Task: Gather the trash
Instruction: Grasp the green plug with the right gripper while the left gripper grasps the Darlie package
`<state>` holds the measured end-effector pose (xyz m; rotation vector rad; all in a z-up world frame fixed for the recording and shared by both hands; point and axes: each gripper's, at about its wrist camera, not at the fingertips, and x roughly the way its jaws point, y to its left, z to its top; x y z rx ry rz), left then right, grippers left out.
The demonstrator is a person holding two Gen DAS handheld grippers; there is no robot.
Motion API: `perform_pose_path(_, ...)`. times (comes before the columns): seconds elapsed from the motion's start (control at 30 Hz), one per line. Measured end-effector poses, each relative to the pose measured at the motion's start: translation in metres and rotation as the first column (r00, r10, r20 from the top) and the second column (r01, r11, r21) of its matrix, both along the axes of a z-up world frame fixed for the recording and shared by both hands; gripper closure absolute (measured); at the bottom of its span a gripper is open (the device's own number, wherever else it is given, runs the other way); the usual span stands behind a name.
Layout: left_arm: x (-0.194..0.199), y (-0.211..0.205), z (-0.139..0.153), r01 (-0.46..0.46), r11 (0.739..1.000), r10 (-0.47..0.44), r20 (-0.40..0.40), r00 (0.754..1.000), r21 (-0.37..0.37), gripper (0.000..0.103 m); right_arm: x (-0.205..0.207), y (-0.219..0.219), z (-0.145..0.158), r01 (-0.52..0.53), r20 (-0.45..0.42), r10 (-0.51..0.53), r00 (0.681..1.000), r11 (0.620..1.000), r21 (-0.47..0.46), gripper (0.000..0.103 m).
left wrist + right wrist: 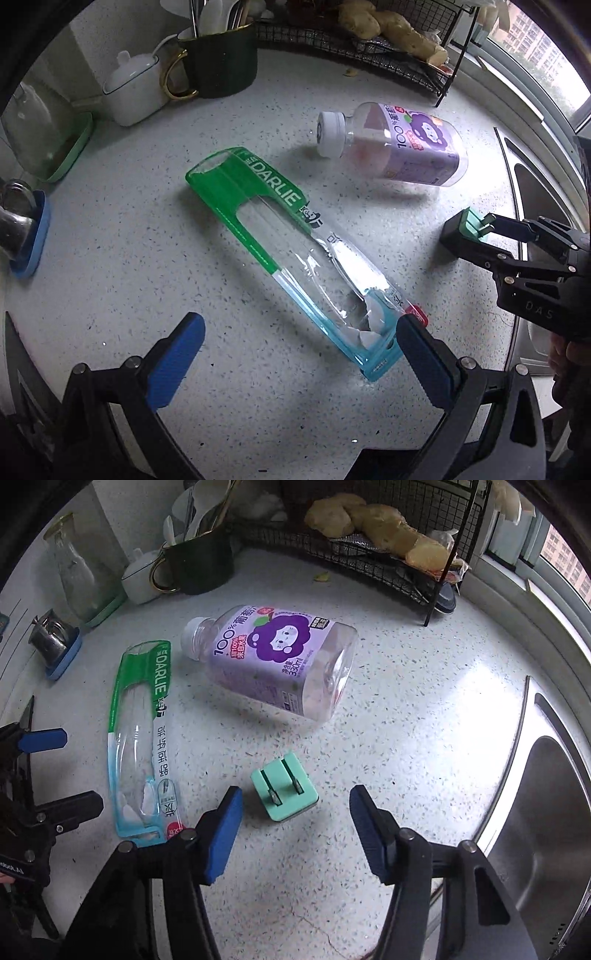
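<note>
Two tongs, left tongs (295, 354) and right tongs (295, 830), hang open over the speckled white worktop (424, 720), gripping nothing. Clear green-blue toothbrush blister pack (291, 258) lies beside the left pads; clear purple-label juice bottle (277, 664) on its side (capped). Mint-green plug adapter (284, 790) sits between right pads, untouched. Steel sink (546, 812) rim at right, black wire rack (369, 554) behind.

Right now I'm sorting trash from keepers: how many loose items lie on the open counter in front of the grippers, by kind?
Empty toothbrush package: 1
Plastic juice bottle, lying on its side: 1
Mint-green plug adapter: 1
Total: 3
</note>
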<state>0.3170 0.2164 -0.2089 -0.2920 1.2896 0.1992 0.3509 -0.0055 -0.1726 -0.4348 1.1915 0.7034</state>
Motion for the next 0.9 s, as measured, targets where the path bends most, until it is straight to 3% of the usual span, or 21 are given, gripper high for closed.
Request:
perform_pose_path(0.07, 0.003, 0.005, -0.004, -0.017, 1.000, 0.017, -0.007, 1.000, -0.011, 0.000, 0.003, 0.002, -0.003, 0.001, -0.008, -0.001, 1.000, 1.000, 0.007, 0.063)
perform_pose_path(0.17, 0.006, 0.008, -0.007, -0.039, 0.999, 0.039, -0.017, 0.999, -0.008, 0.000, 0.004, 0.005, -0.005, -0.011, -0.023, 0.011, 1.000, 1.000, 0.014, 0.070)
perform_pose_path(0.47, 0.025, 0.021, -0.018, -0.106, 0.993, 0.105, -0.027, 0.994, -0.047, 0.000, -0.003, 0.012, 0.002, -0.021, -0.026, 0.022, 0.999, 0.998, 0.052, 0.072)
perform_pose_path(0.57, 0.035, 0.022, -0.022, -0.123, 0.992, 0.122, -0.022, 0.992, -0.009, 0.000, -0.010, 0.009, 0.004, -0.006, -0.027, 0.007, 1.000, 0.999, 0.045, 0.072)
perform_pose_path(0.8, 0.051, 0.028, -0.045, -0.174, 0.985, 0.173, -0.081, 0.982, -0.009, 0.000, -0.015, -0.010, 0.002, 0.040, -0.031, -0.039, 0.999, 0.999, 0.028, 0.073)
perform_pose_path(0.9, 0.055, 0.029, -0.047, -0.189, 0.982, 0.189, -0.056, 0.980, 0.004, 0.000, -0.015, -0.015, 0.004, 0.059, -0.031, -0.058, 0.998, 0.998, 0.023, 0.073)
